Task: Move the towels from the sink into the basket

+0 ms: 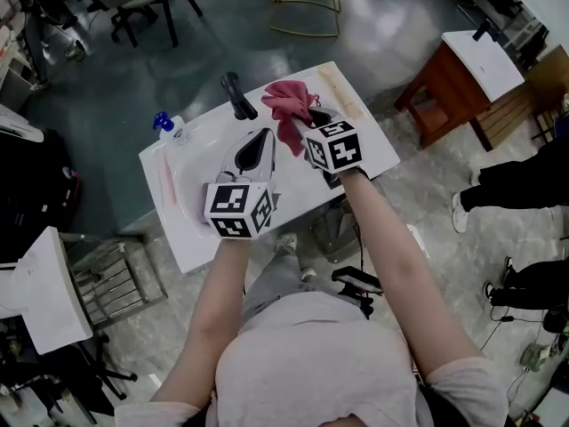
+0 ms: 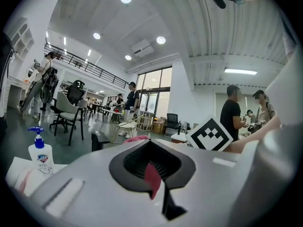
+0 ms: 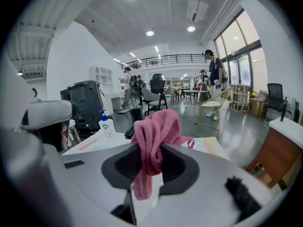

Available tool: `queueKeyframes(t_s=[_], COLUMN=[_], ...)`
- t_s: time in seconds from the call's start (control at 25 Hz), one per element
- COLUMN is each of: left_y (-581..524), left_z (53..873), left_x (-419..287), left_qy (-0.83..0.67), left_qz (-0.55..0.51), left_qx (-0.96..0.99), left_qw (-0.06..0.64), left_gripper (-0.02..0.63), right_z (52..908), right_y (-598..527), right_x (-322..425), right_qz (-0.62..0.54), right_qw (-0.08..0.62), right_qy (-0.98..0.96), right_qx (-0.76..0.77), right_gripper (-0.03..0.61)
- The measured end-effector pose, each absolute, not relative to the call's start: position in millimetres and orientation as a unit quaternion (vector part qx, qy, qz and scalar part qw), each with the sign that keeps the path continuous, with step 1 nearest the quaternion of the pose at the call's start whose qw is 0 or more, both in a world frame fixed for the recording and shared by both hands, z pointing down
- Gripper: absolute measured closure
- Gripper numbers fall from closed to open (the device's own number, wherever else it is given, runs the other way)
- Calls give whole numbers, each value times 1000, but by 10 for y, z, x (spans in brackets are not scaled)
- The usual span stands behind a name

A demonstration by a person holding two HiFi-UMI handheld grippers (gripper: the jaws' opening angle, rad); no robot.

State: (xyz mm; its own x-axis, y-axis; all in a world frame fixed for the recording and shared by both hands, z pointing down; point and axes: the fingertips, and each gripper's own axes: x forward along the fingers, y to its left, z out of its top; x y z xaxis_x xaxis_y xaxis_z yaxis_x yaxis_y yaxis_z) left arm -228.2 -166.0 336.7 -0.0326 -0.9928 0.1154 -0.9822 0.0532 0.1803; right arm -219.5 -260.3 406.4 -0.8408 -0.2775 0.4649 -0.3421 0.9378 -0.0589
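Towel [image 3: 154,141]: pink, crumpled, bunched, dangling through right claw [image 3: 147,174] clenched on it; left claw [image 2: 152,181] closed.

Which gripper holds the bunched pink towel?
The right gripper, jaws shut on the pink towel, bunched above them and dangling below. The left gripper shows only a reddish sliver between its jaws.

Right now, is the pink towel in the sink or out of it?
Out. The towel hangs bunched in the right gripper, lifted above the sink.
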Motion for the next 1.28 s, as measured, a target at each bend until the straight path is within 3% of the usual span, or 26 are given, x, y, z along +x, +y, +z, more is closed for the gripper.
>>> queueKeyframes(t_s=[1.28], left_y=[-1629], left_z=[3181], left_x=[-1409], left_qy=[-645], left_qz=[-9], left_qx=[760], left_qw=[76], left_gripper=[607], right_z=[3411], right_y=[-2259], right_x=[-912], right_qz=[96], right_qw=[113], right_qy=[-954], right_qx=[262], right_gripper=[477])
